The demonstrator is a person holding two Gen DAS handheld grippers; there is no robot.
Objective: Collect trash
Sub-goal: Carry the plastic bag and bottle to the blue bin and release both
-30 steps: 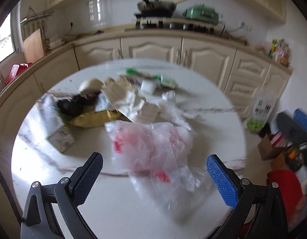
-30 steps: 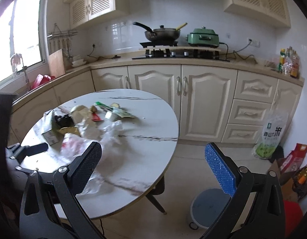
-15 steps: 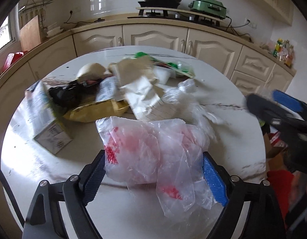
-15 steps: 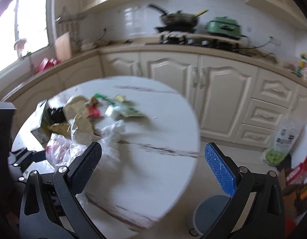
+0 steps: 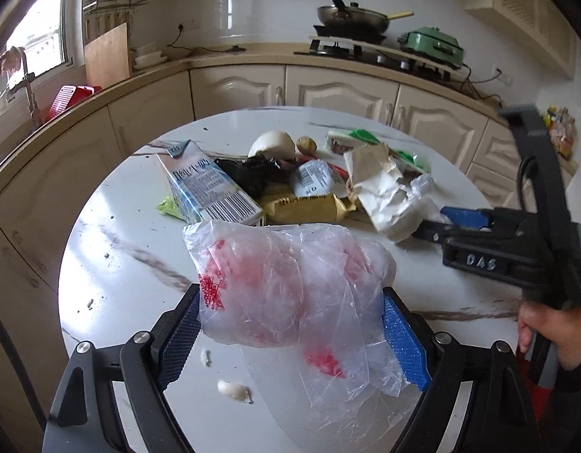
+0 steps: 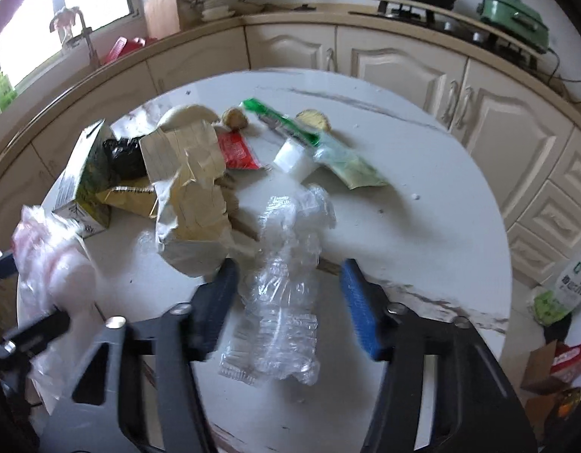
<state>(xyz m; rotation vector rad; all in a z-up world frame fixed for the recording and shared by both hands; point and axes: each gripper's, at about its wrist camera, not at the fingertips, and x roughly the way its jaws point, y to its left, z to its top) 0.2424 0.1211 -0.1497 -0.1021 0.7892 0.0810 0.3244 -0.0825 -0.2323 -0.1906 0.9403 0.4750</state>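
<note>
Trash lies heaped on the far half of the round marble desk [image 5: 113, 264]: a milk carton [image 5: 209, 192] on its side, a yellow wrapper [image 5: 305, 205], a crumpled paper bag [image 6: 190, 192], a black bag [image 5: 252, 173], green wrappers [image 6: 286, 122], and loose scraps. Left tongs [image 5: 290, 334] are closed on a clear plastic bag with red print [image 5: 286, 283]; both pads press its sides and its lower folds hang slack below them. Held this way, the bag likely serves as the receptacle for the other items, so it is kept near the heap and raised slightly off the desk. Right tongs [image 6: 290, 302] stand partly open around a crushed clear plastic bottle [image 6: 286, 294], one pad on each side, with gaps showing on both flanks; contact cannot be confirmed, as this view is motion-blurred. The bottle lies lengthwise along the fingers, an orientation that lets the pads meet its narrow sides. Judged stage: early, since most trash is uncollected. Risk: thin, crumpled plastic may slip or spring from the pads when squeezed.
</note>
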